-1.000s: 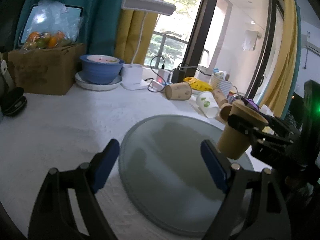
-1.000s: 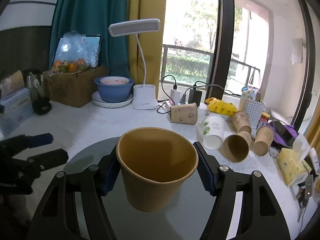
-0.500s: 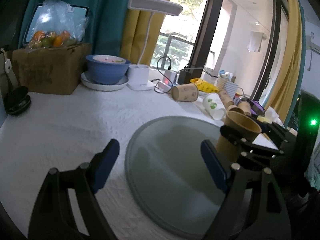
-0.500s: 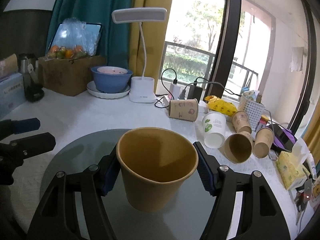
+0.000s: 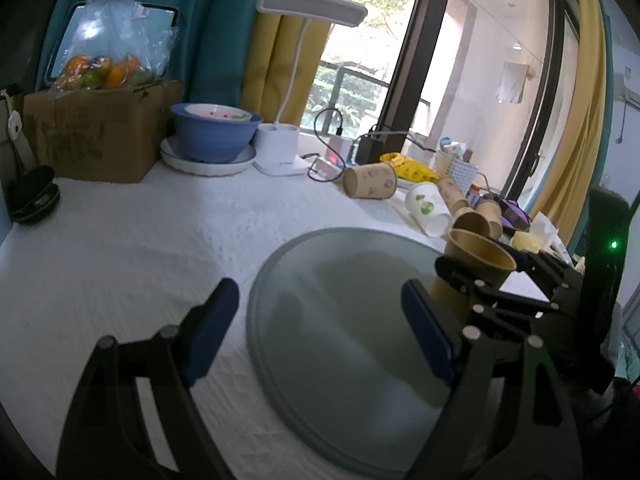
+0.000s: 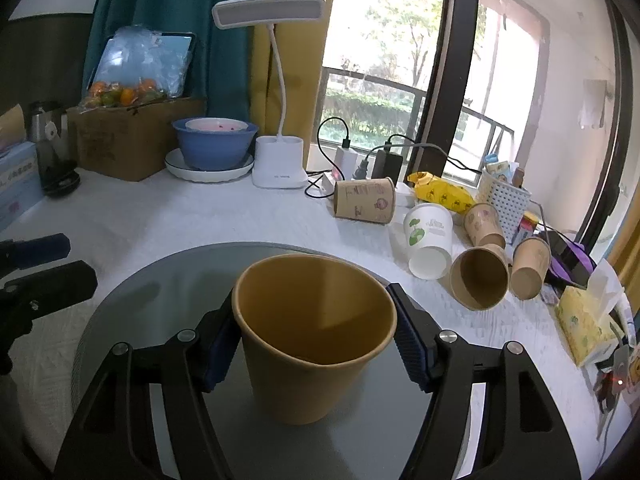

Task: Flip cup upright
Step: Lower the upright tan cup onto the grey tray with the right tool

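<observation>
Cup (image 6: 312, 340): plain brown paper, mouth up.
Upright, slightly tilted, over grey round tray (image 6: 160, 280).

The paper cup (image 6: 314, 332) stands mouth-up over the round glass plate (image 6: 160, 292) on the desk (image 6: 168, 220), seemingly resting on it, between the right gripper (image 6: 316, 344) jaws. Behind the plate stands a desk lamp (image 6: 279, 160), left of it a bowl (image 6: 214, 142) on a dish (image 6: 176, 168); several paper cups (image 6: 428, 236) lie toppled to the right. The left gripper (image 5: 320, 328) hangs over the plate's left edge.

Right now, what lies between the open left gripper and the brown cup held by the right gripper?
Only bare grey round tray. In the left wrist view, nothing stands between the left gripper and the brown cup, clamped upright in the right gripper.
</observation>
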`<state>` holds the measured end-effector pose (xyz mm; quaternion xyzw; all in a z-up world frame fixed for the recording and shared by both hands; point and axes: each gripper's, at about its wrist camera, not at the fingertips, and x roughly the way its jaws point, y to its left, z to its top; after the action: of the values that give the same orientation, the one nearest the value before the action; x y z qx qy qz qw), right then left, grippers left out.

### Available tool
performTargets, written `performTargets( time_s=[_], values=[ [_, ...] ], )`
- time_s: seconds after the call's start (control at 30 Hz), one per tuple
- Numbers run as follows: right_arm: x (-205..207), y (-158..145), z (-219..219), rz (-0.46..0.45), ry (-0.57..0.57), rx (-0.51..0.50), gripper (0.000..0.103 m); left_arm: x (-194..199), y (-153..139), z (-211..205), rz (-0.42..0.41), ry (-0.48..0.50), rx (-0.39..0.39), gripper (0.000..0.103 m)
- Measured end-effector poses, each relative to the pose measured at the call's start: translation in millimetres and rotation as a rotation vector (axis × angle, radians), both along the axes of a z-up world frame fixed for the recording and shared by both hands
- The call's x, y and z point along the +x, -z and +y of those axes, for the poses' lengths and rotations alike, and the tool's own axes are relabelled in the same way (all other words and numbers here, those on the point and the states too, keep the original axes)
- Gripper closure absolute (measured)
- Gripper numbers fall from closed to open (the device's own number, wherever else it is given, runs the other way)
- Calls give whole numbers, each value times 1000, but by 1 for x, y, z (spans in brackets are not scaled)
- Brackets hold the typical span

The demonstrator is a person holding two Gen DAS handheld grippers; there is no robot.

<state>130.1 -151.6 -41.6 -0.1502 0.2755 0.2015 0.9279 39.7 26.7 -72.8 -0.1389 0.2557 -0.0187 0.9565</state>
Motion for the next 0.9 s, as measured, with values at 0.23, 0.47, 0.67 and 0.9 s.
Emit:
performTargets(
  time_s=[0.23,0.47,0.67,0.9],
  values=[
    [3,3,-4,50,12,10,31,4,-2,-1,18,16,-28,19],
    [3,6,-3,67,2,2,30,3,-6,-5,14,26,-18,19],
    [3,4,-8,87,0,27,20,1,-10,-6,10,31,-12,18],
    [-3,0,-14,103,-2,54,18,-4,-19,-11,-5,37,-2,18]
  ],
)
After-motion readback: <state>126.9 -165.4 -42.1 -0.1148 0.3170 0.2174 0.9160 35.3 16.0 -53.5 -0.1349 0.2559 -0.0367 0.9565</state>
